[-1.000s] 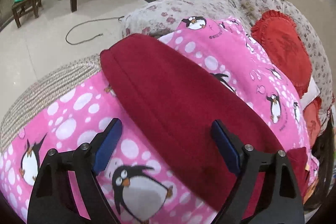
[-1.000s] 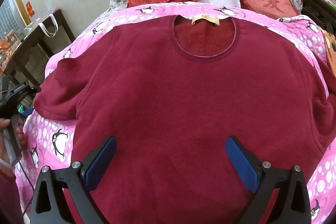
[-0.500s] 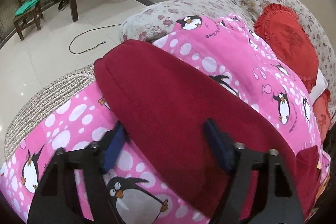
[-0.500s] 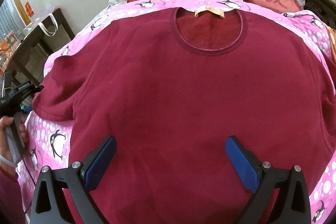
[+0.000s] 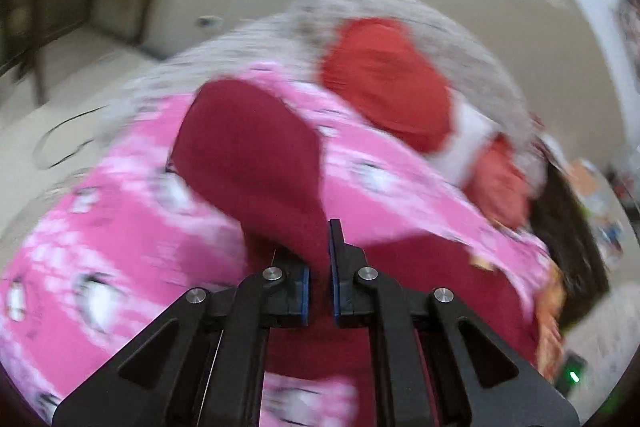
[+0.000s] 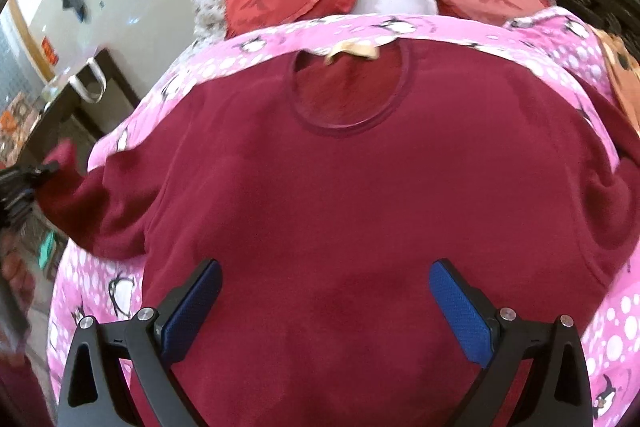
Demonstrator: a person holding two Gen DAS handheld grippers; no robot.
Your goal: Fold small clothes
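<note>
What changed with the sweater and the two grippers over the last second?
The left gripper closed from wide open onto the sleeve of the maroon sweater and is swinging it up and inward; its view is motion-blurred and has turned toward the pillows. The right gripper is unchanged, open over the sweater's lower body. The sweater's body lies flat on the pink penguin blanket as before.

left tongs (image 5: 319,267) now clamped (sleeve (image 5: 256,163) lifted)
</note>
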